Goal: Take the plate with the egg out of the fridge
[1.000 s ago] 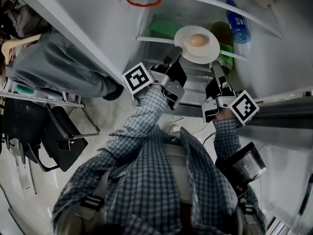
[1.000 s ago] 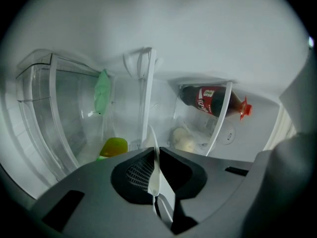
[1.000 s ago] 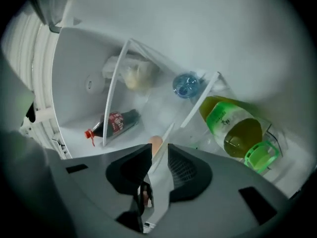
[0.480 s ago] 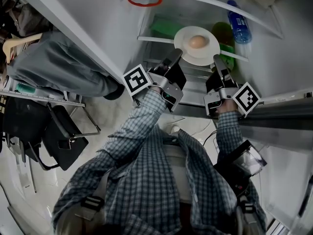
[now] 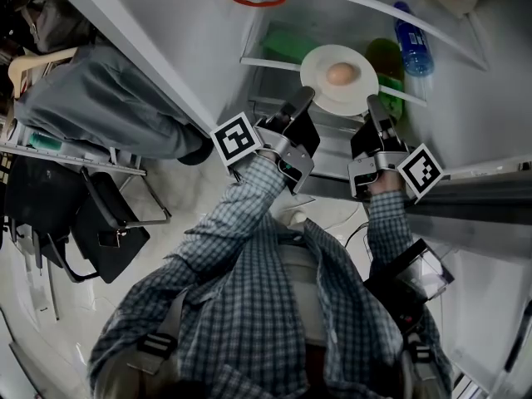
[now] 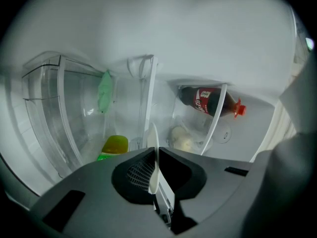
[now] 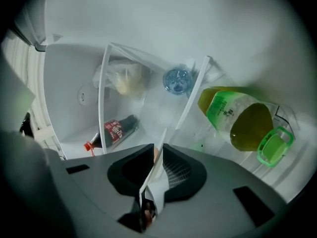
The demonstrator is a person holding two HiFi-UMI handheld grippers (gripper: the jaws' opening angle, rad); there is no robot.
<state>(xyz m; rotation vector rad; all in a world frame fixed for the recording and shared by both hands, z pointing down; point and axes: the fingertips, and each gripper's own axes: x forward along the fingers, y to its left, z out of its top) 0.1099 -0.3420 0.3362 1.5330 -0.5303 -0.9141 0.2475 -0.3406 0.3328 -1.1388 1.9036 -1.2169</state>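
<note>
**Both grippers clamped on plate rim, inside fridge**

Plate (image 5: 320,90) sits in the open fridge (image 5: 274,15) with the egg (image 5: 340,74) at its centre. Left gripper (image 5: 305,96) bites the rim at the plate's 8 o'clock. Right gripper (image 5: 372,103) bites it at 4 o'clock. In each gripper view the thin white rim stands edge-on between the jaws, both jaws closed against it. Green bottle (image 5: 387,63) lies just beside the plate at 3 o'clock, blue bottle (image 5: 413,40) at 2 o'clock. Cola bottle (image 6: 210,102) lies on a shelf behind.
</note>
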